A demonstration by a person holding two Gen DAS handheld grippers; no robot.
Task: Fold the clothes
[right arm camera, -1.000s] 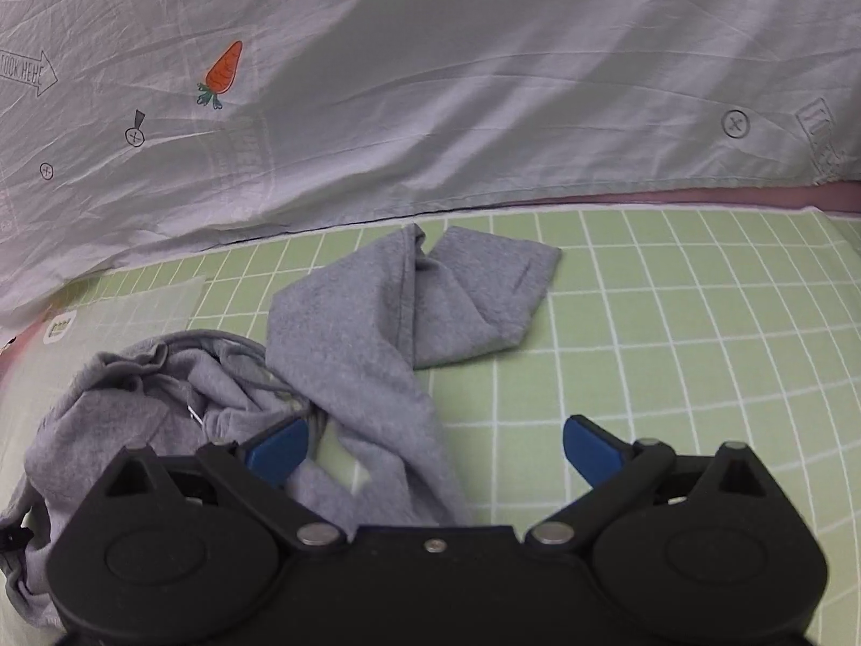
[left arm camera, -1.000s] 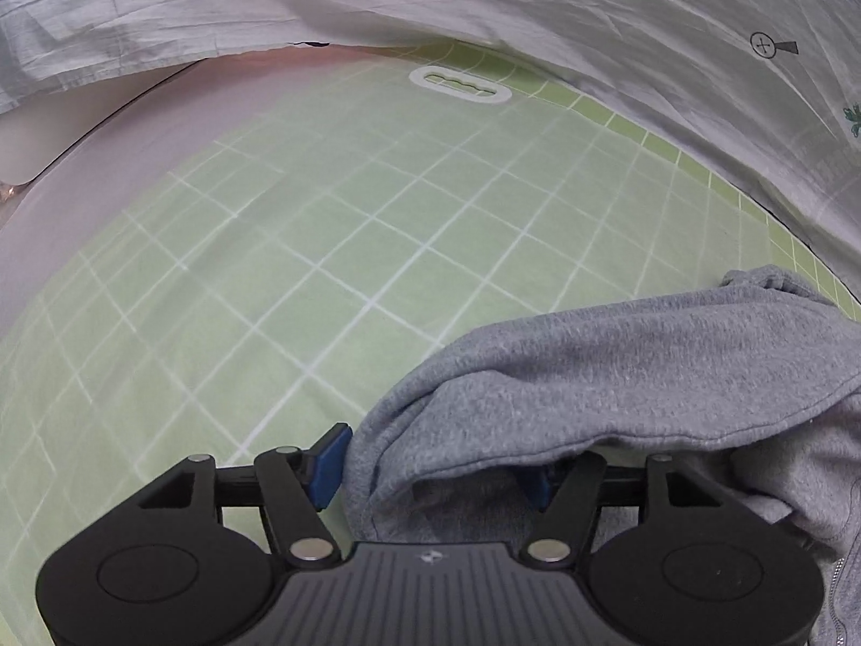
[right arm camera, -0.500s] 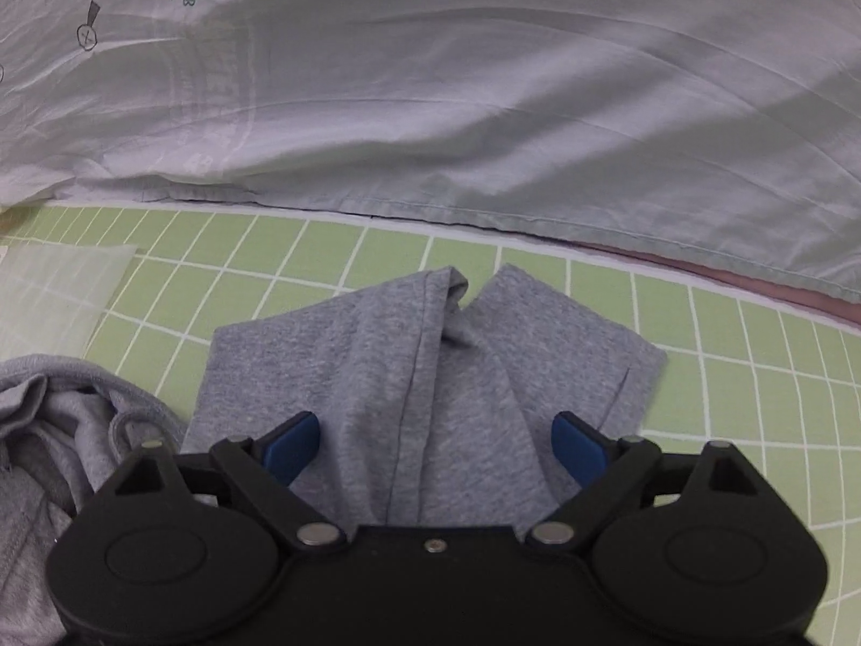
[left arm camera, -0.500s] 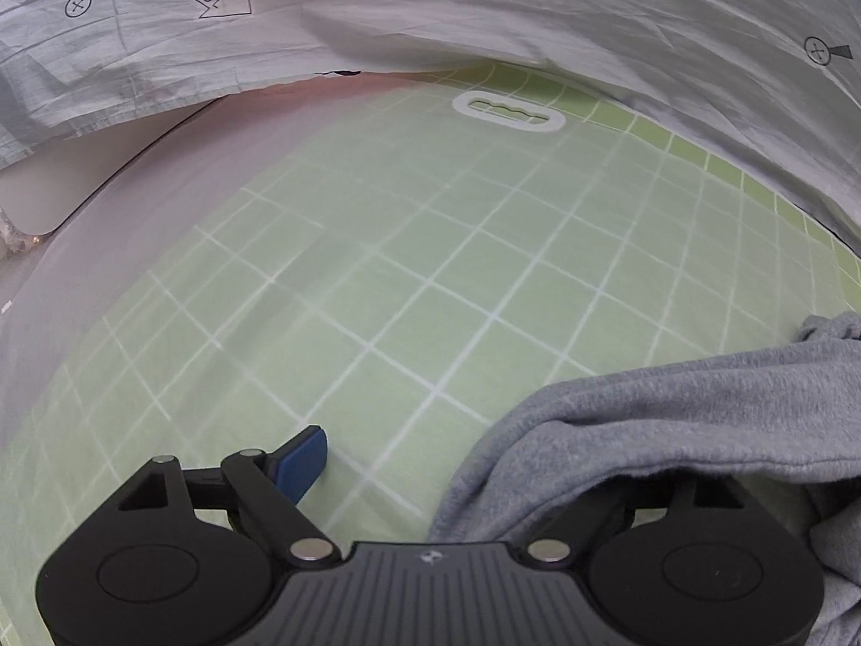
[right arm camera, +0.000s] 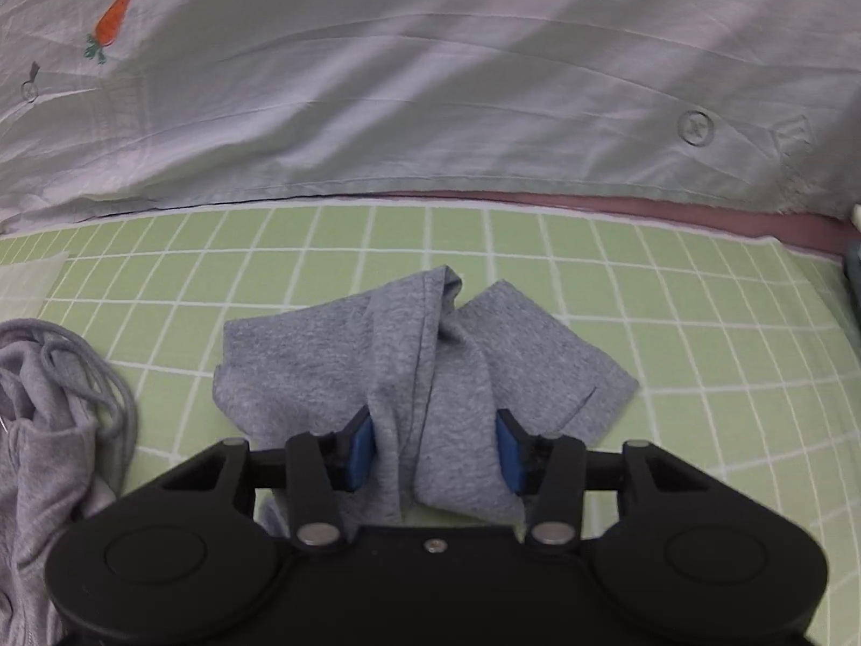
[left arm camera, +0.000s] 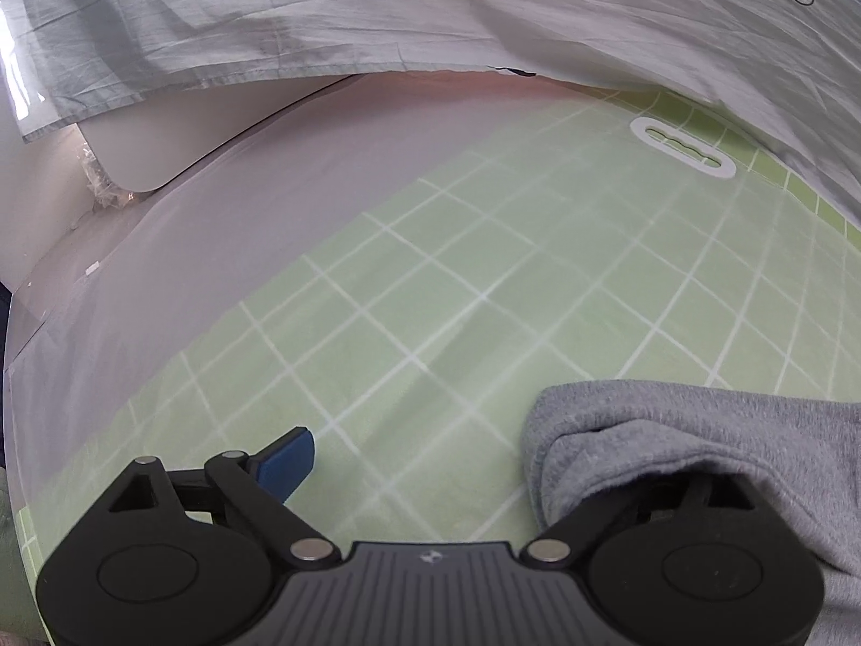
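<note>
Green grid matting [right arm camera: 672, 323] covers the work surface, and a pale printed sheet [right arm camera: 430, 81] hangs along its far edge.

Right gripper [right arm camera: 435, 449]: your jaws are closing. A bunched fold of the gray sweatshirt [right arm camera: 420, 371] sits between the blue pads [right arm camera: 359, 449]. Both pads meet the cloth, one at each side of the fold. The rest of this sleeve lies spread on the mat just beyond the fingers. More gray cloth, with a drawstring [right arm camera: 80, 377], is heaped at the near left.

Left gripper [left arm camera: 484, 463]: your jaws are opening and stand wide apart. The left pad [left arm camera: 285, 457] is over bare mat. The right finger is hidden under the edge of the gray cloth [left arm camera: 699, 430], which drapes over it at the near right. Nothing is clamped between the fingers. A white handle slot [left arm camera: 682, 148] lies at the far right of the mat.
</note>
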